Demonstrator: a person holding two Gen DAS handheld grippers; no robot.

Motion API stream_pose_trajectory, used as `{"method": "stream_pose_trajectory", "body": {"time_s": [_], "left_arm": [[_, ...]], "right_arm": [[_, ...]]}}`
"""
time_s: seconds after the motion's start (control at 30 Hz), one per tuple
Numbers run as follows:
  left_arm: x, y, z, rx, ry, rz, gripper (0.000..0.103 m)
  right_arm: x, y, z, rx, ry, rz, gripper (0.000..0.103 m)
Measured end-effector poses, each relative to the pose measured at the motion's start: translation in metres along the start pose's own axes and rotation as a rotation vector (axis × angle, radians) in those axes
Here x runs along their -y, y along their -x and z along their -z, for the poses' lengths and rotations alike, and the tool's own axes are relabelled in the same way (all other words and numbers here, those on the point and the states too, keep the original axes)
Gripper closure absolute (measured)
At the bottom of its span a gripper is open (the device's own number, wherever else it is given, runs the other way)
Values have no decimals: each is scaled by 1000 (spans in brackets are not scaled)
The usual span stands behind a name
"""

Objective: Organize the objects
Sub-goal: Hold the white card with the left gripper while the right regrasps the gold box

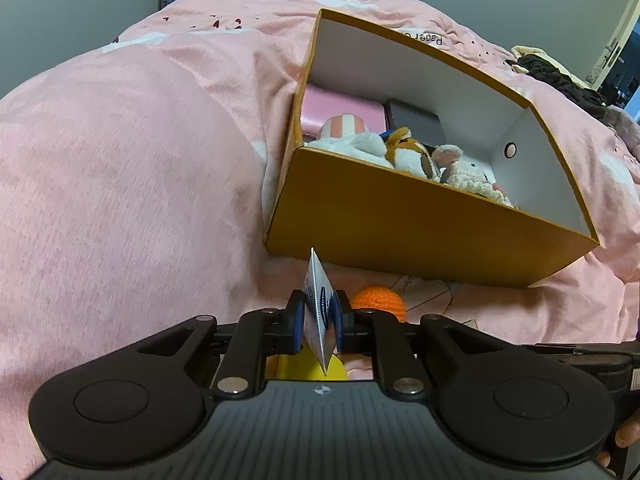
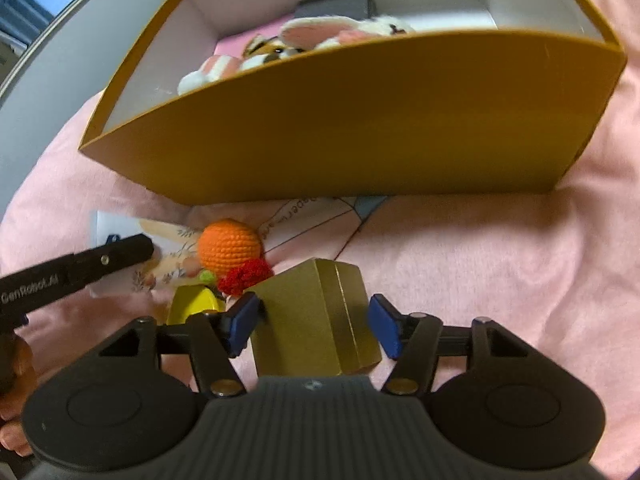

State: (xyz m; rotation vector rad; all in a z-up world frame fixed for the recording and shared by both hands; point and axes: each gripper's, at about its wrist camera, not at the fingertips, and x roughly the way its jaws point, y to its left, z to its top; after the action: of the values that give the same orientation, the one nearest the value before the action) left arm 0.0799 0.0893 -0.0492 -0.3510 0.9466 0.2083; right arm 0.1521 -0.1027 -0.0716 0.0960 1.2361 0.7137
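Firstly, farthest left in front of the orange carton (image 2: pixel 360 128): saw the left gripper (image 1: pixel 318 312) nipped nearly shut on a thin card (image 1: pixel 316 280), held edge-up just short of the carton's near wall. Judged the card featherlight and easily bent, so best taken by its flat faces near the middle, as done. Showed white with blue print on one face and a pale floral pattern on the other.

Next along, still before the carton's near wall: lay a round orange crochet ball (image 2: pixel 228 248), soft and squashy by the look, touching a yellow piece (image 2: pixel 192 304) and a red crochet tuft (image 2: pixel 248 274) on the pink bedspread (image 2: pixel 500 264).

Then, right of that cluster and nearer than the carton: stood a small gold box (image 2: pixel 316 312), tilted, with a seam running down it where lid met base. Seemed light and stiff, probably card, with smooth satin faces likely to slip under a weak squeeze. Would take it across two opposite flat sides, spanning the seam so lid and base stayed together, rather than by a corner.

Found the right gripper (image 2: pixel 314 324) spread wide around that gold box, one blue pad at or against its left side, the other just clear of its right. Not yet gripped.

Inside the carton, beyond: sat plush toys (image 1: pixel 404 152) already piled, with room apparently left toward the right end.
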Motion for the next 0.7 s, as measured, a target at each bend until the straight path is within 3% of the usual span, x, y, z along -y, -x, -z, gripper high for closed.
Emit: {"method": "stream_pose_trajectory", "body": {"time_s": [0.13,0.27,0.3,0.37,0.4,0.5,0.63,0.7], "left_arm": [[1,-1,0,-3,-3,0,87],[1,0,1,-8,-1,1,87],[1,0,2,-9,1,2,87],[0,1,2,-8,5,0,87],[0,1,2,-8,6,0,87],[1,1,2,-9,4,0,87],[1,2,3,-12,6,-1,87],[1,3,4,-13,10,-1,87]], "right_arm": [[2,-8,0,-29,-12,-15,30],[-2,-5,2,-17,-5,-10,34],[-4,-1,4,-2,14,-1,44],[-12,9,6,21,59,-2,55],[-17,16,7,40,89,2,74],[-29,28,9,49,148,-25,86],[-41,25,11,39,195,-59,79],[-45,23,13,47,217,-47,64]]}}
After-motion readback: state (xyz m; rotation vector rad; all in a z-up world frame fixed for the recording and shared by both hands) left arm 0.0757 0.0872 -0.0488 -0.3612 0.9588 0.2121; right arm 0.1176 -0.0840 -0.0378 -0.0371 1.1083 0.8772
